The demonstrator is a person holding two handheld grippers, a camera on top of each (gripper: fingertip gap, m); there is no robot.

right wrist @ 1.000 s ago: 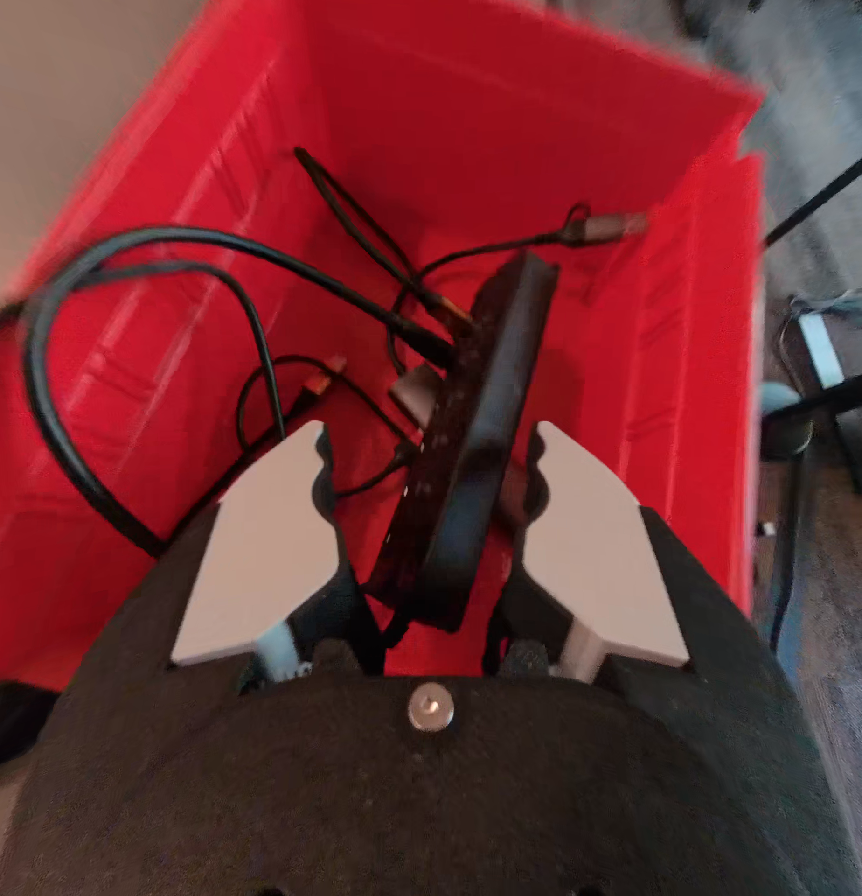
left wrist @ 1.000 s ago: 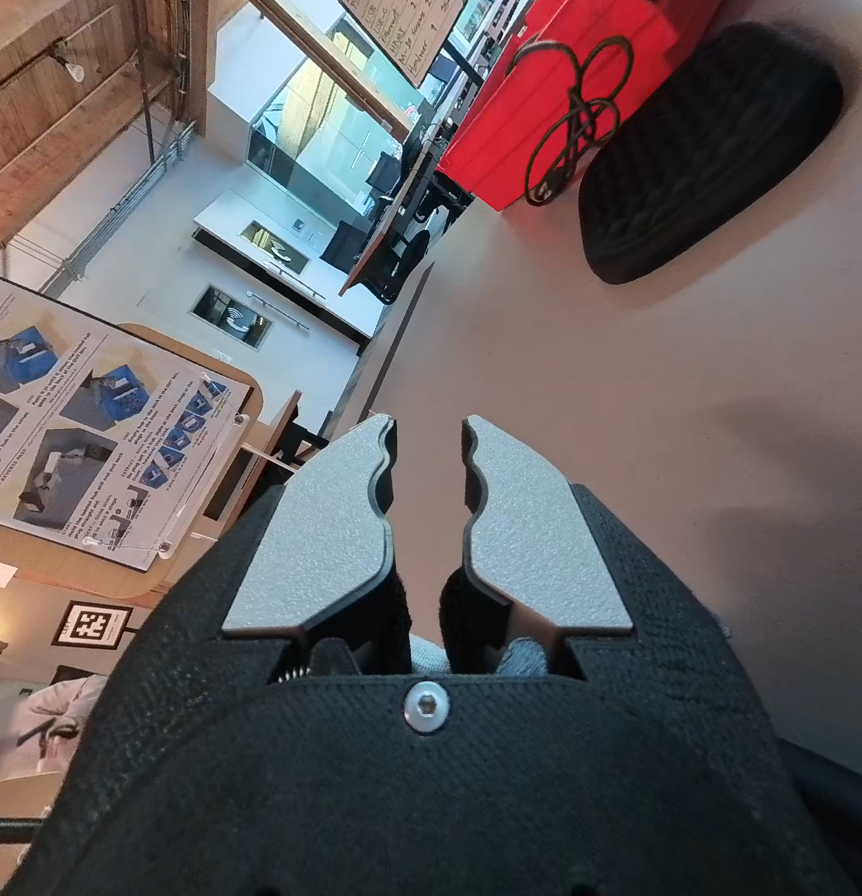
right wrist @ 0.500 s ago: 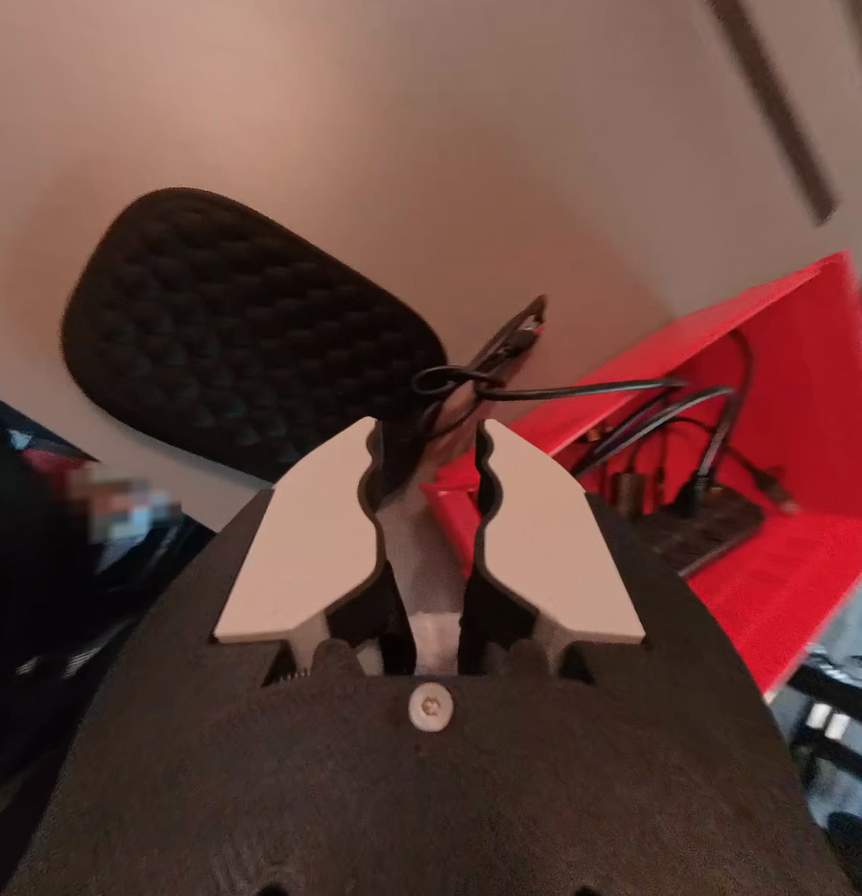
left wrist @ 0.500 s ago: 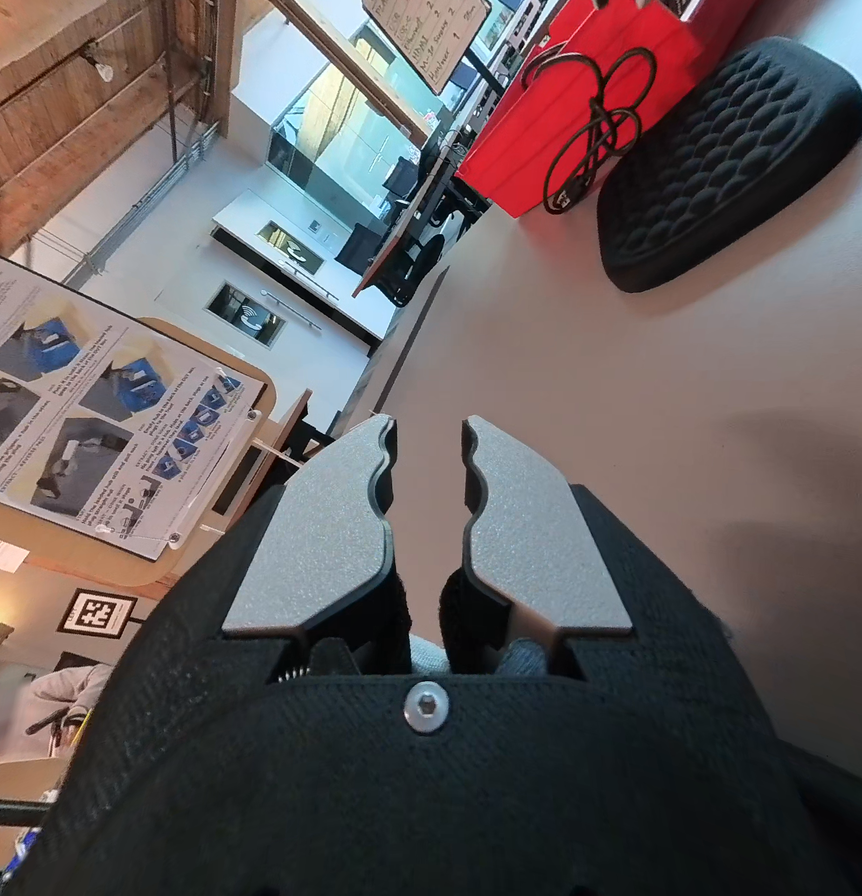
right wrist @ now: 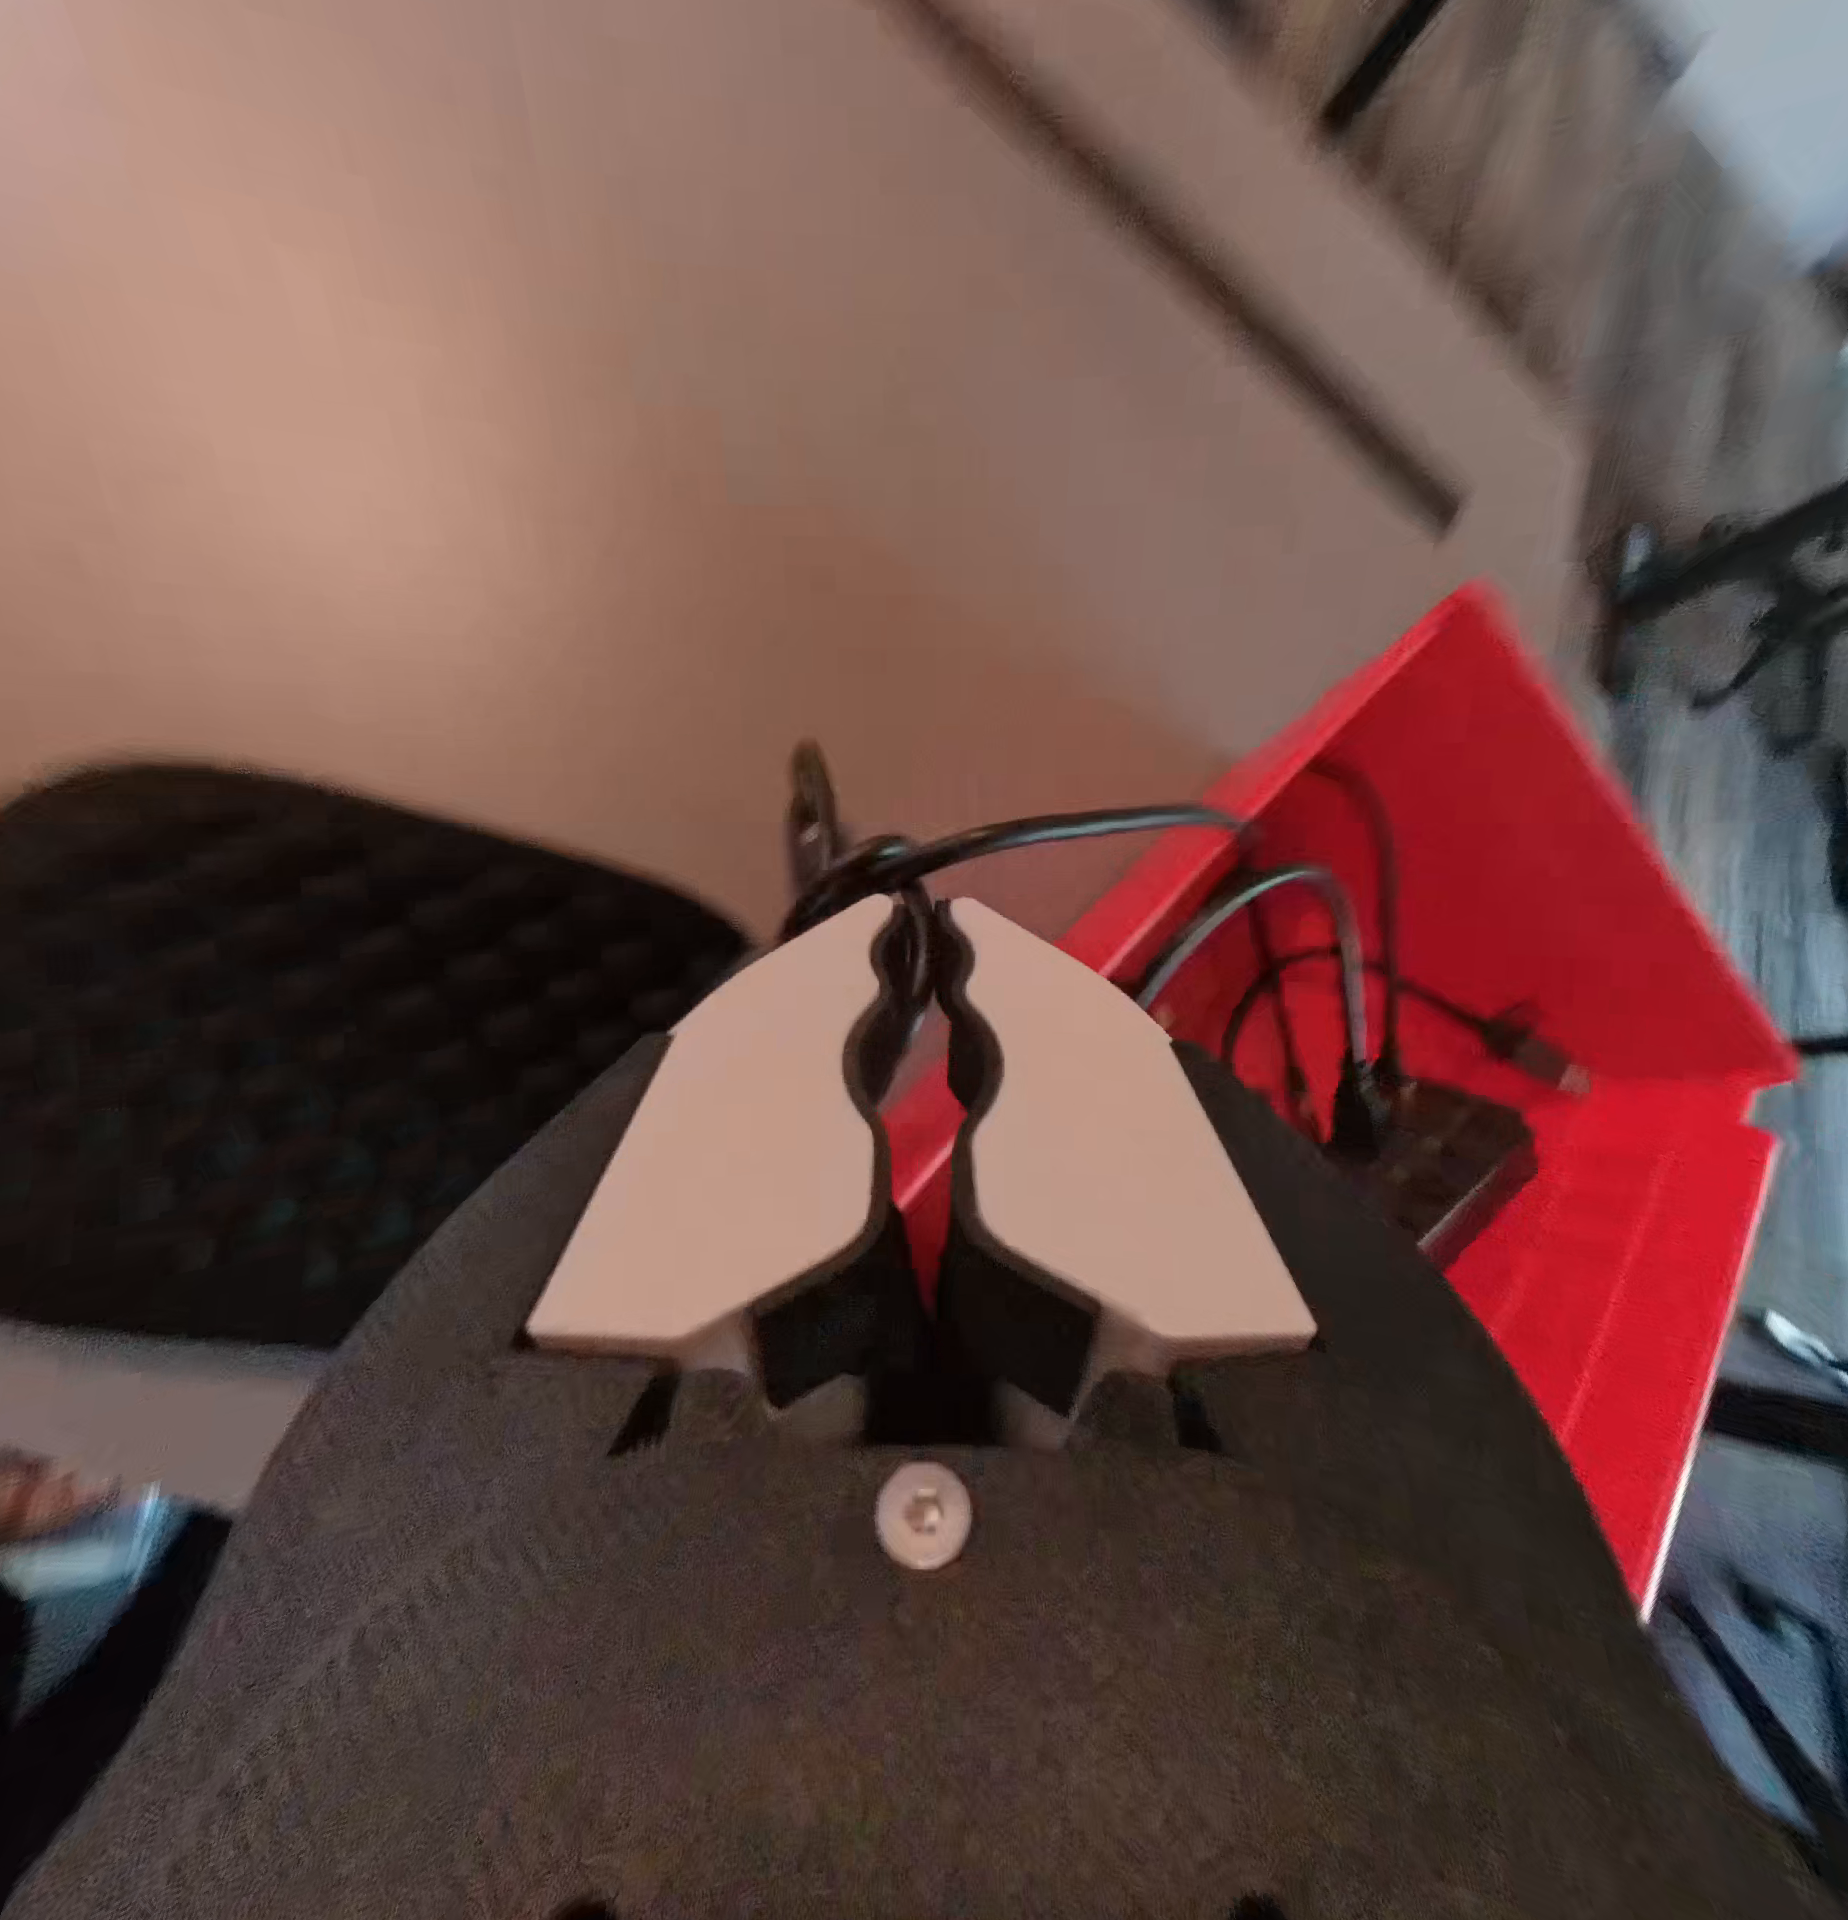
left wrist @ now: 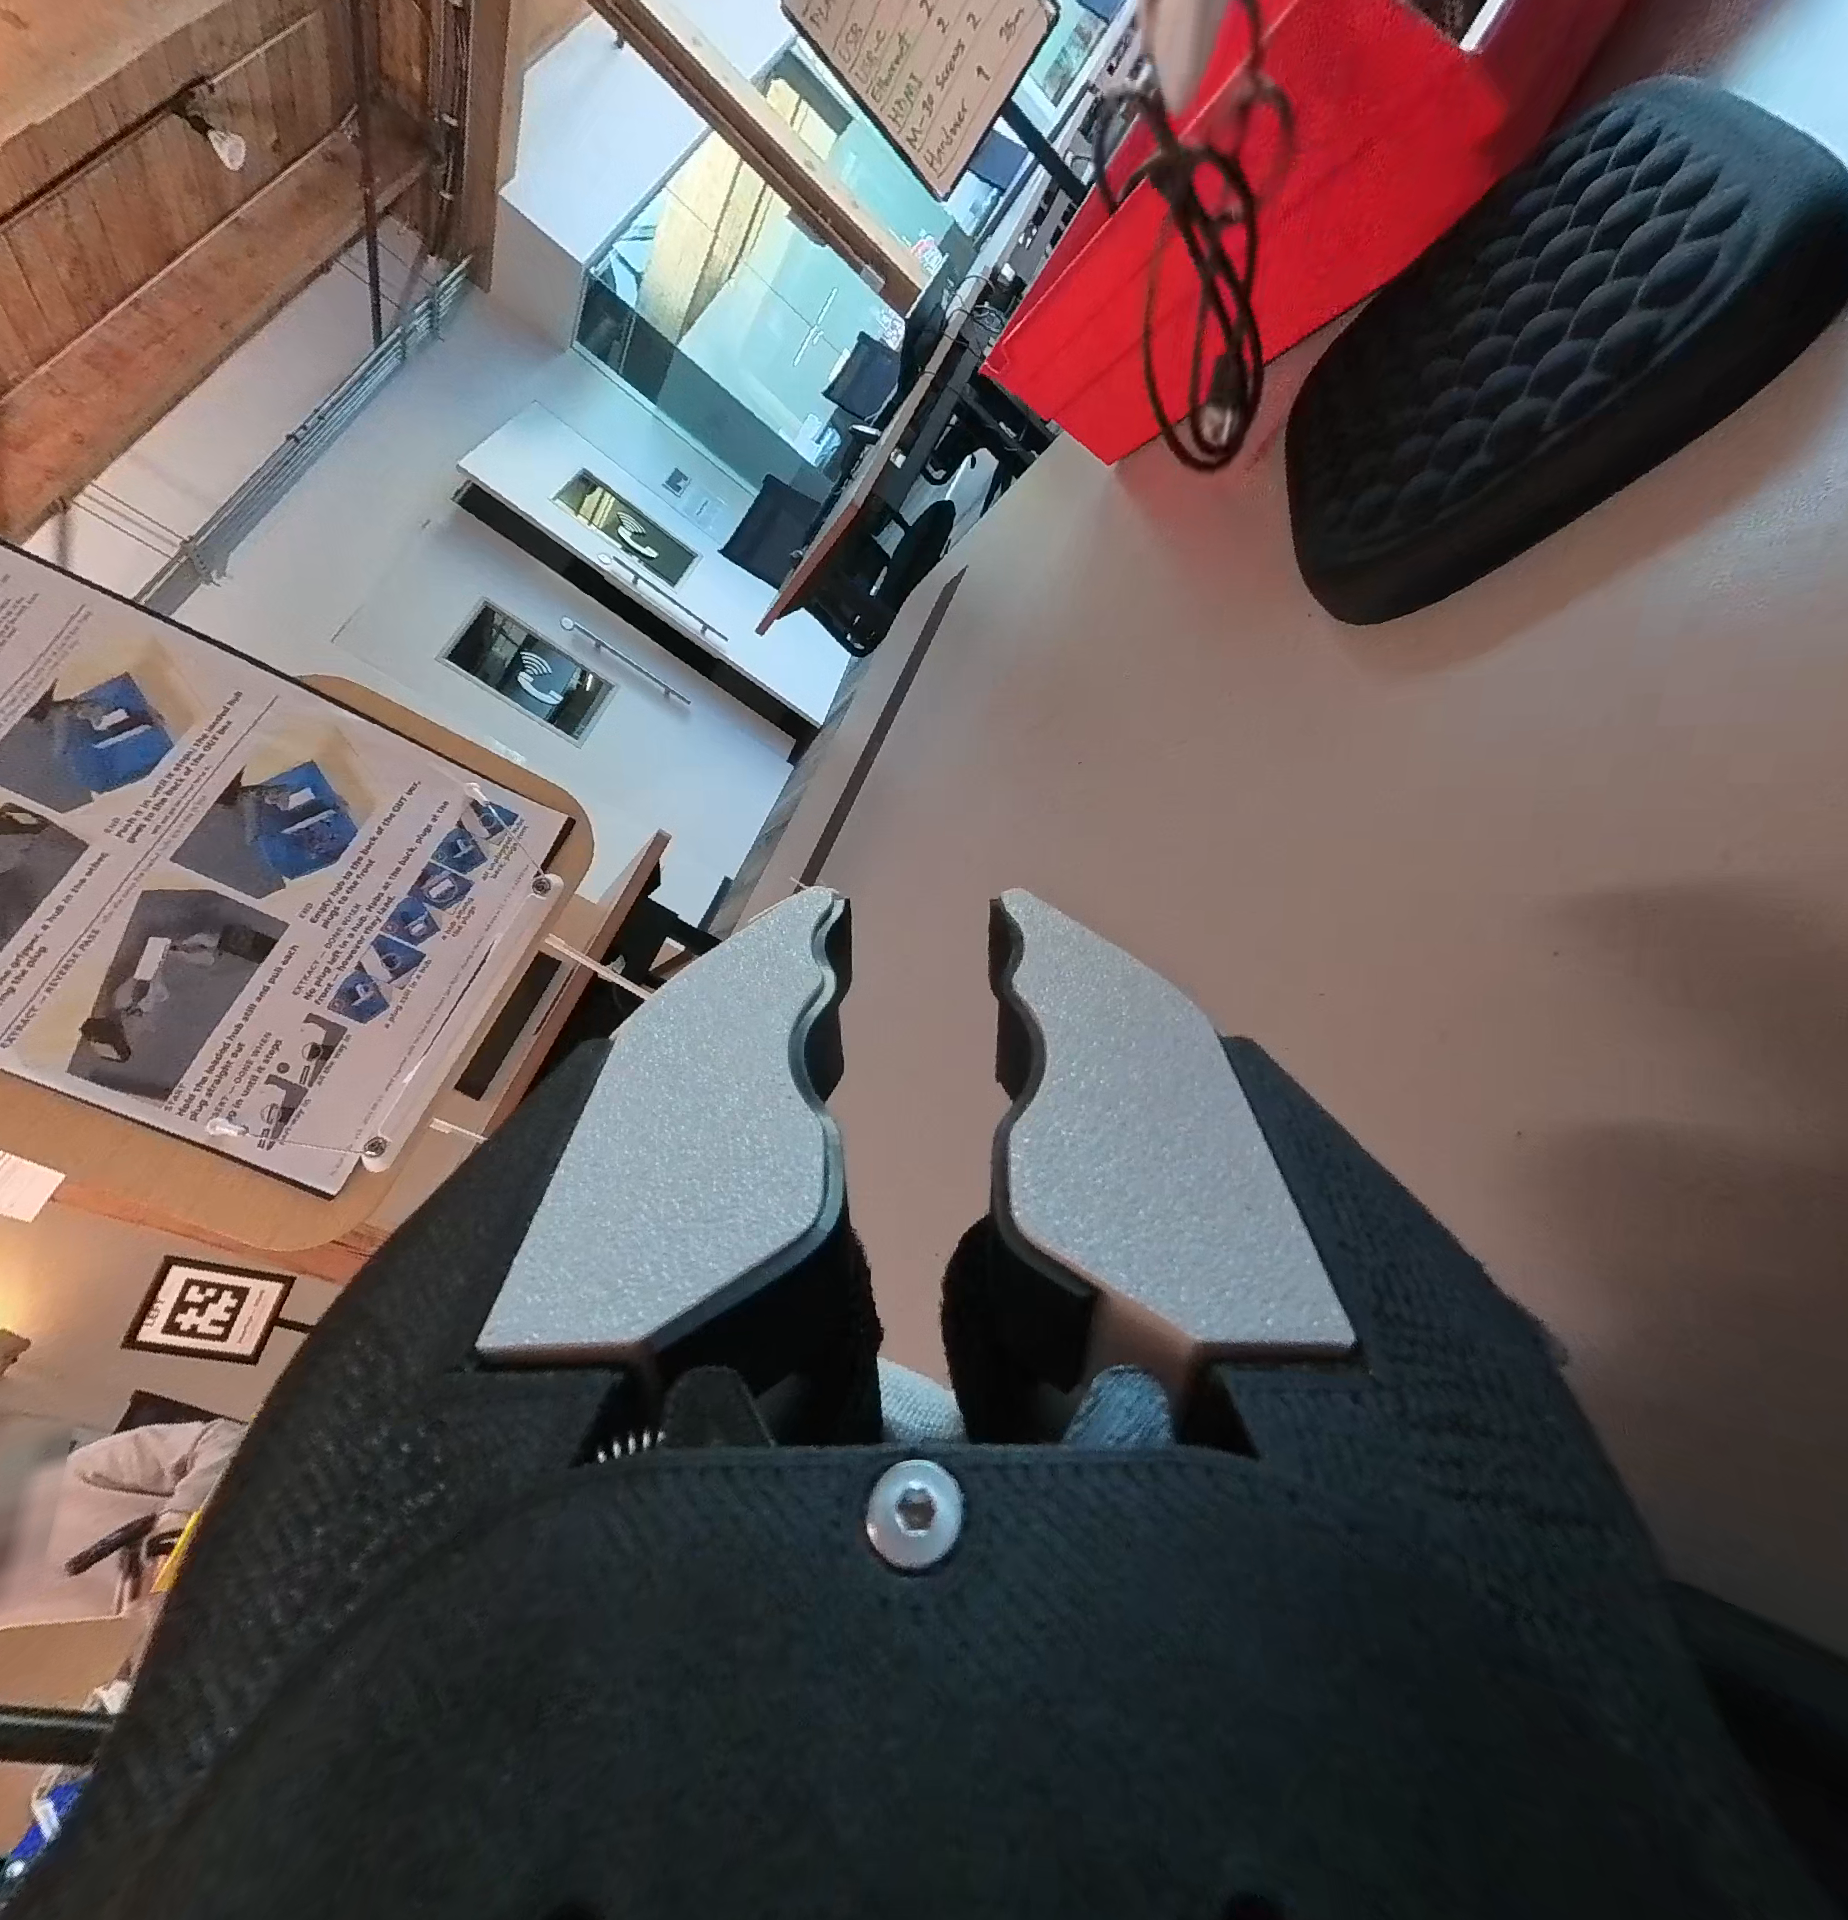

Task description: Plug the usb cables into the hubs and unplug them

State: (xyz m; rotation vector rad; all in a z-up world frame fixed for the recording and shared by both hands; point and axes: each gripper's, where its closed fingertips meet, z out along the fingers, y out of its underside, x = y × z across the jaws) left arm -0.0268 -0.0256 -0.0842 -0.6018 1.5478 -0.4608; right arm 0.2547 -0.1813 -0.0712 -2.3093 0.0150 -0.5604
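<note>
Right wrist view shows my right gripper (right wrist: 918, 914) pinched tight on a thin black usb cable (right wrist: 1055, 831), lifted just beside the big red plastic bin (right wrist: 1585, 1195). I think the step is to carry this cable out of the bin so it can be plugged in. It loops and tangles near my fingertips (right wrist: 858, 935), so I should lift slowly and watch that it does not drag other cords along. The flat black hub (right wrist: 1439, 1153) lies inside the bin with more cables around it. I cannot tell if my cable goes to that hub.

Beside the bin lies a wide black bumpy cushion (right wrist: 276, 1060), on a smooth tan table top (right wrist: 484, 416). A good place to put the cable down is the bare table next to the bin.

My left gripper (left wrist: 918, 914) is far from the bin, low over the table (left wrist: 1419, 831), with its fingers a little apart and nothing between them. From there the cable (left wrist: 1200, 291) hangs in front of the bin (left wrist: 1263, 208), next to the cushion (left wrist: 1585, 343).

Past the bin are desks, black chairs, glass walls and a whiteboard (left wrist: 930, 83). A picture sheet on a wooden board (left wrist: 245, 935) stands farther off.
</note>
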